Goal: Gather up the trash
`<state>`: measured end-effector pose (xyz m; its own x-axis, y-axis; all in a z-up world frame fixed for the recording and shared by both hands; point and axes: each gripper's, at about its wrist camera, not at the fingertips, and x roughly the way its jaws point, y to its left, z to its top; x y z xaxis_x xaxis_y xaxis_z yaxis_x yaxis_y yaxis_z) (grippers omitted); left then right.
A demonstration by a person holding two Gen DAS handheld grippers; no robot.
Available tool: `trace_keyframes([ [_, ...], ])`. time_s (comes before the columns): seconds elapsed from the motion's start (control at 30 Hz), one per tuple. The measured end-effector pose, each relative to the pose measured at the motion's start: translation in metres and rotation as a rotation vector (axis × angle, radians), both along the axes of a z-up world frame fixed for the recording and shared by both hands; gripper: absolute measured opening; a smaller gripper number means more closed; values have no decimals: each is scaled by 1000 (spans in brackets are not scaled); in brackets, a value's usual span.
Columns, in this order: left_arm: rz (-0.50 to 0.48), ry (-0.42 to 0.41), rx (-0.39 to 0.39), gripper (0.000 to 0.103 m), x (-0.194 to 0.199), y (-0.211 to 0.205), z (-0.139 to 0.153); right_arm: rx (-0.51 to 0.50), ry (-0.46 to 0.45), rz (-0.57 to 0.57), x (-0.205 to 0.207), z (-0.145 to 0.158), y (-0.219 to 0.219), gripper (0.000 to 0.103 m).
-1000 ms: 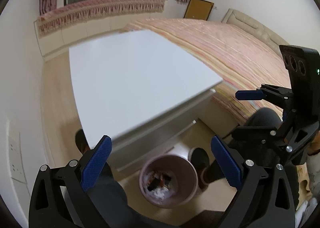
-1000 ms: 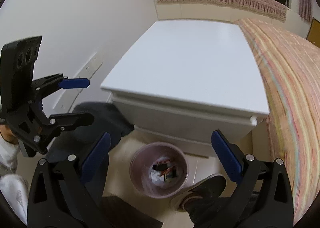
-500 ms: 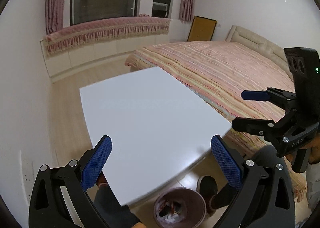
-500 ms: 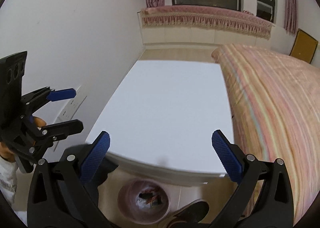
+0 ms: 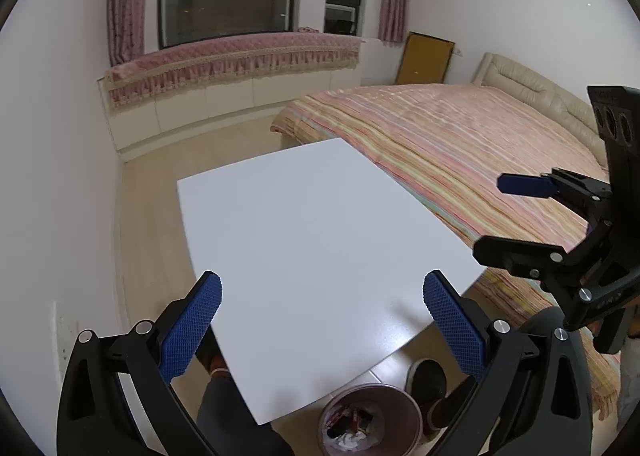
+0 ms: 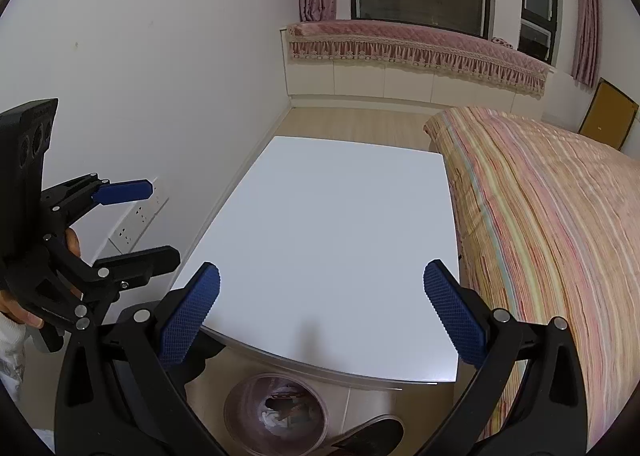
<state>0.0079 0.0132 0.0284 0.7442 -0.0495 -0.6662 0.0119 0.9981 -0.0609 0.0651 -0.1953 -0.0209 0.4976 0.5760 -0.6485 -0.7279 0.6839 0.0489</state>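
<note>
A pink trash bin (image 5: pixel 370 420) with paper and wrappers inside stands on the floor below the near edge of a white table (image 5: pixel 320 236); it also shows in the right wrist view (image 6: pixel 276 412). My left gripper (image 5: pixel 322 320) is open and empty, held above the table's near edge. My right gripper (image 6: pixel 320 316) is open and empty, also above the near edge. Each gripper shows in the other's view: the right gripper (image 5: pixel 520 216) at the right, the left gripper (image 6: pixel 132 224) at the left. No trash shows on the tabletop (image 6: pixel 336 224).
A bed (image 5: pixel 460 144) with a striped cover lies right of the table. A white wall with sockets (image 6: pixel 136 216) is at the left. A window seat (image 5: pixel 224 64) with pink trim runs along the far wall. The person's shoes (image 5: pixel 428 380) stand by the bin.
Both grippers have risen and tilted up from facing the bin to facing the tabletop and the room. The bin has slid to the bottom edge of both views. Both stay open.
</note>
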Motion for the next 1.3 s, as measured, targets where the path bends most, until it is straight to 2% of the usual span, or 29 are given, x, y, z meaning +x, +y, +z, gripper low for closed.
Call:
trace_keyframes([
  [0.3,10,-3,-30,97,0,-1,-2,-4,6,-9,3,-1,-1,100],
  [1.3,11,9,-12,97,-1,-2,-2,-19,-2,-12,5,-2,-6,100],
])
